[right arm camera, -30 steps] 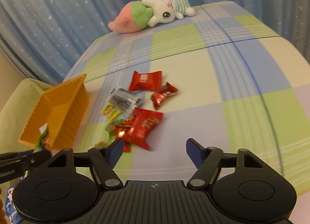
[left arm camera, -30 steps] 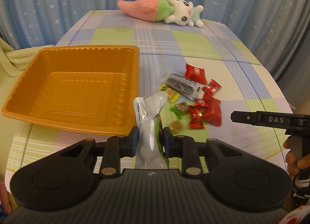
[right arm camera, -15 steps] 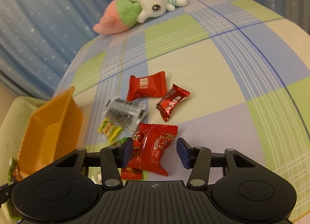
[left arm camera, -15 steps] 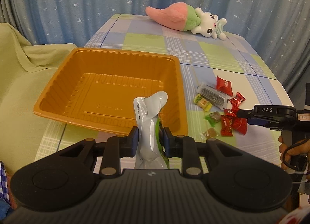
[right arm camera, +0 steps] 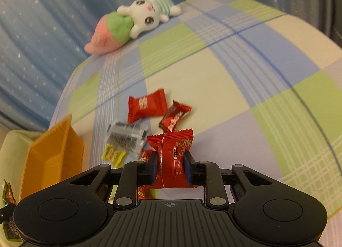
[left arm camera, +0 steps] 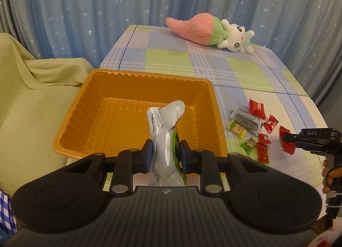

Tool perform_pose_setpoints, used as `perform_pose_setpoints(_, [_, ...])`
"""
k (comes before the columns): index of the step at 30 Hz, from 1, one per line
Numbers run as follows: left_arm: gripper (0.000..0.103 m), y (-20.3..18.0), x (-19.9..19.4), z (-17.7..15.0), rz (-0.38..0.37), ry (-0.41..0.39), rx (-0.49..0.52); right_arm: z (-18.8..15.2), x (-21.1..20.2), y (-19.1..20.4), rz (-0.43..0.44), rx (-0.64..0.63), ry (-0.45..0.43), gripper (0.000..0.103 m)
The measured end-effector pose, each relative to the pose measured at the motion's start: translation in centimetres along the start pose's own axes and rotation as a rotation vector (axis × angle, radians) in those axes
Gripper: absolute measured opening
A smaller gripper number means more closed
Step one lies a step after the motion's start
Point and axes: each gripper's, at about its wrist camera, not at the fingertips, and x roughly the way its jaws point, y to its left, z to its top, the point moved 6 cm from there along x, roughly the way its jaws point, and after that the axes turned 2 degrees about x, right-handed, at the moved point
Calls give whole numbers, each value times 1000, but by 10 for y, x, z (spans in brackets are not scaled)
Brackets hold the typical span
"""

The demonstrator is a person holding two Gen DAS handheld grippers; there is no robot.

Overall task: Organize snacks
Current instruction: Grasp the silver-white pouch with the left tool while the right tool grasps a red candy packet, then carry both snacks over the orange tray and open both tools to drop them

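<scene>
Silver packet [left arm camera: 165,131] over orange tray [left arm camera: 89,105], red snack [right arm camera: 174,157] gripped

Light: warm, fairly dim indoor light with a yellowish cast; its source is out of frame.
Glare: a soft sheen on the silver pouch [left arm camera: 164,131] and on the floor of the orange tray [left arm camera: 128,127] behind it.
Shadows: faint and soft beside the tray.
Blur: the right wrist view is smeared; the seed packet [right arm camera: 126,135] and the red candies beyond it look streaked, probably from motion.
Focus: the left wrist view is sharper; the plush rabbit [left arm camera: 213,33] beyond the tray reads clearly.
Distortion: fisheye bending curves the bench [right arm camera: 245,80] edge and the curtain [left arm camera: 85,11]; the corners are dark.
</scene>
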Motion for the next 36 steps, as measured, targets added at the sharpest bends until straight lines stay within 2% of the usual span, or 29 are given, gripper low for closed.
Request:
perform_pose_setpoints(7, [24,24,2,18,10,-19,6,1,-22,37,54,-18,-16,26])
perform_pose_setpoints(14, [24,48,8,35,22,-44,9,-18,-17,112,169,-109,31,26])
perform_pose_setpoints(20, [24,69,25,44,25,-29,22,-39,2,175,240,-195,85,26])
perform_pose_setpoints(26, [24,85,47,45,34,1,56,-54,32,211,234,-250,120,26])
perform_pose_setpoints(36, [24,104,78,40,19,70,96,-67,64,233,203,-275,161,26])
